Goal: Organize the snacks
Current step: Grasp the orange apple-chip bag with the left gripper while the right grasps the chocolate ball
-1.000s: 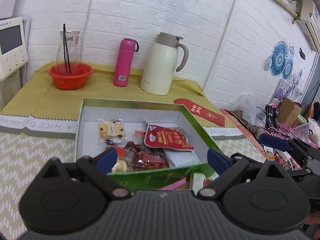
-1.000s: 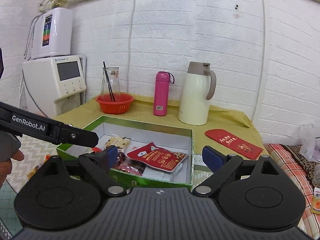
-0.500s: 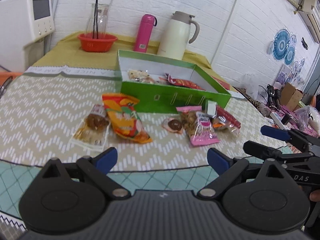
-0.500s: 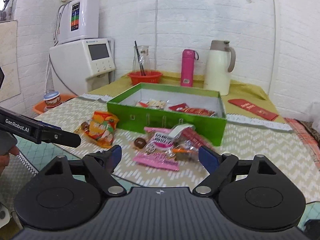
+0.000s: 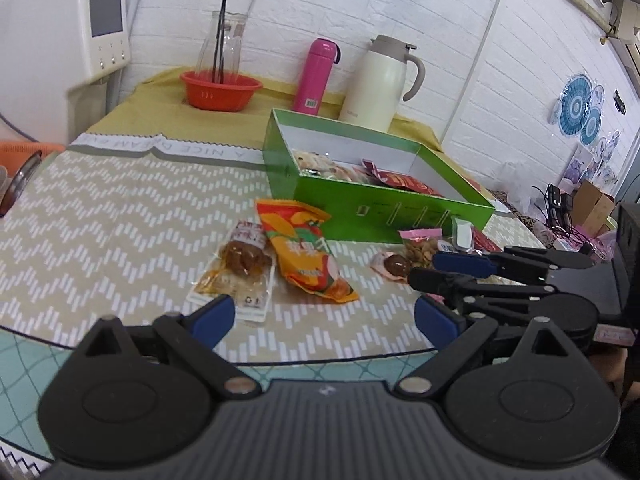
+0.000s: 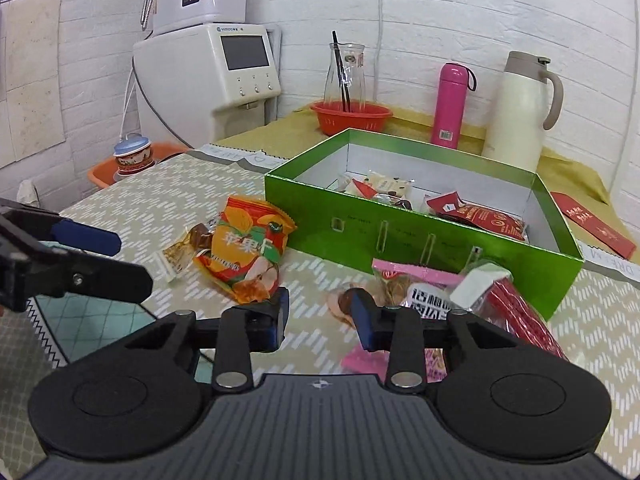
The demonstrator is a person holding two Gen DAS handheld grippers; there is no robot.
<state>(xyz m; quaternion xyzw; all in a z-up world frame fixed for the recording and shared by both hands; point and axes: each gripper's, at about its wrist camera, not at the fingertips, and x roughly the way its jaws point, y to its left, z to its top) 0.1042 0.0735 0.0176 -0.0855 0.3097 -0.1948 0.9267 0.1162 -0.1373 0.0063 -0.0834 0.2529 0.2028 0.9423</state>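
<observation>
An open green box (image 5: 380, 216) (image 6: 420, 240) holds several snack packs. In front of it on the table lie an orange snack bag (image 5: 308, 256) (image 6: 248, 256), a clear pack with a brown snack (image 5: 240, 268) (image 6: 188, 248), a round brown candy (image 5: 394, 266) (image 6: 346, 300), a pink nut pack (image 5: 420, 244) (image 6: 416, 284) and a red pack (image 6: 516, 312). My left gripper (image 5: 324, 316) (image 6: 134, 262) is open near the table's front edge, short of the clear pack. My right gripper (image 6: 320, 316) (image 5: 424, 267) hovers low just before the candy, its jaws closing with nothing between them.
A pink flask (image 6: 452, 104), a white jug (image 6: 520, 108) and a red basket (image 6: 352, 116) holding a glass carafe stand behind the box. A water dispenser (image 6: 208, 76) is at the back left. A red envelope (image 6: 592, 224) lies to the right of the box.
Both grippers pulled back from over the box and sank toward the table's front edge. The right gripper's jaws narrowed from wide open. The loose snacks came into view.
</observation>
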